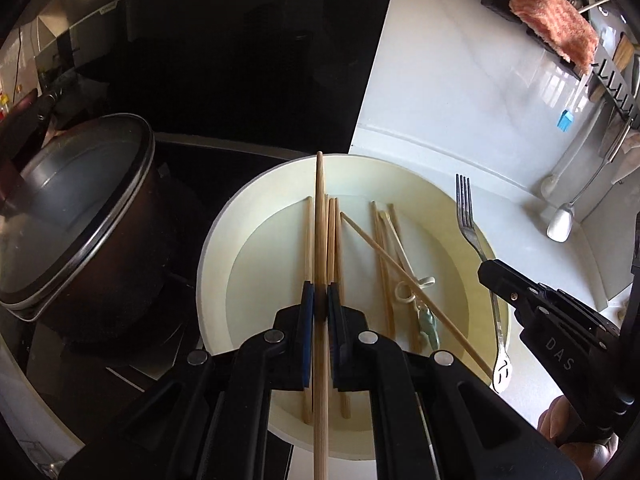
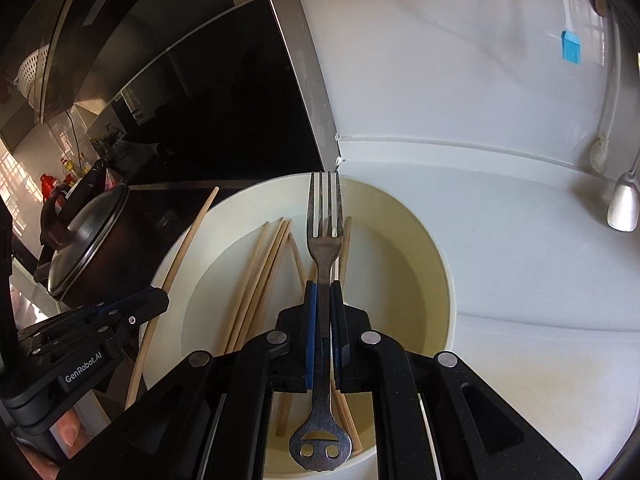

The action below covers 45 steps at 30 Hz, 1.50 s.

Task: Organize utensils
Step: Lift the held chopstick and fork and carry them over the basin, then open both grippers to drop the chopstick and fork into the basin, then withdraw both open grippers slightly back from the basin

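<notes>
Wooden chopstick [image 1: 320, 240] in left claw [image 1: 321, 300]; apparently steel fork [image 2: 325, 248] in right claw [image 2: 325, 296].

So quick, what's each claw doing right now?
Left gripper: shut on a chopstick.
Right gripper: shut on a fork.

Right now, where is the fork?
The fork is clamped in the right gripper, held above the cream basin of chopsticks; in the left wrist view it sits at the basin's right side.
</notes>
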Available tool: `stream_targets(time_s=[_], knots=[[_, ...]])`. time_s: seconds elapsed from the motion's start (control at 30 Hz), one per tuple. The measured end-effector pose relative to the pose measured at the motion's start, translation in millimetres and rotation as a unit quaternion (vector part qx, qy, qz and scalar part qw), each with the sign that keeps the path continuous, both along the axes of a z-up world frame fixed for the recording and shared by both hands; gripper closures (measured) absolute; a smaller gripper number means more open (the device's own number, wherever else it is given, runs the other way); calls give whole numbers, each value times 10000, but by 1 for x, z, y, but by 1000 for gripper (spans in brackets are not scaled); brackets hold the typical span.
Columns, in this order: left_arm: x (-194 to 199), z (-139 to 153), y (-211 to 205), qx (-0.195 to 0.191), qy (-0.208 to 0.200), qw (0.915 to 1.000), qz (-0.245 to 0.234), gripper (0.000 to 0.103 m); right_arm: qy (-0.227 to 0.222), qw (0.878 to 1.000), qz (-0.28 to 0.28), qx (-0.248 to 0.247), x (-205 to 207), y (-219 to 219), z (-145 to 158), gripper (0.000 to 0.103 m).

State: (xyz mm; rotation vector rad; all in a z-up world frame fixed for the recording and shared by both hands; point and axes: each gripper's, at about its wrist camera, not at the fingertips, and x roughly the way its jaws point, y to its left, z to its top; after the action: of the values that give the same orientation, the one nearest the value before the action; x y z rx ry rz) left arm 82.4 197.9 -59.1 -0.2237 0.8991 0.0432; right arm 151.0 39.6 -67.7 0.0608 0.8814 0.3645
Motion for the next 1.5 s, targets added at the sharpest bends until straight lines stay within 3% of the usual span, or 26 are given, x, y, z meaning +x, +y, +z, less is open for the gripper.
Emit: stream_targets(time_s=[0.2, 0.77, 0.93, 1.0, 1.1, 1.17, 1.5], knots=[[11, -17, 3, -92, 218, 9996, 145, 96, 269, 9994, 198, -93, 18, 12, -13, 96], [27, -38, 6, 150, 637, 9974, 304, 95, 846, 9958, 330, -133, 42, 24, -43, 96], [27, -41, 7, 213, 756, 9963, 354, 94, 724, 9968, 253, -212, 39, 17, -32, 86], [26, -42, 8, 232, 799, 9958, 388, 86, 709, 9970, 188, -234, 38, 12, -28, 81], [21, -38, 9, 242, 739, 9960, 437, 65, 703, 9971, 153, -227, 35, 4, -22, 79], [17, -32, 9, 293, 645, 9964, 467, 42, 683, 9973, 146, -226, 31, 1, -18, 74], [6, -14, 6, 378, 714, 9952, 557, 17, 596, 9973, 215, -383, 14, -4, 1, 55]])
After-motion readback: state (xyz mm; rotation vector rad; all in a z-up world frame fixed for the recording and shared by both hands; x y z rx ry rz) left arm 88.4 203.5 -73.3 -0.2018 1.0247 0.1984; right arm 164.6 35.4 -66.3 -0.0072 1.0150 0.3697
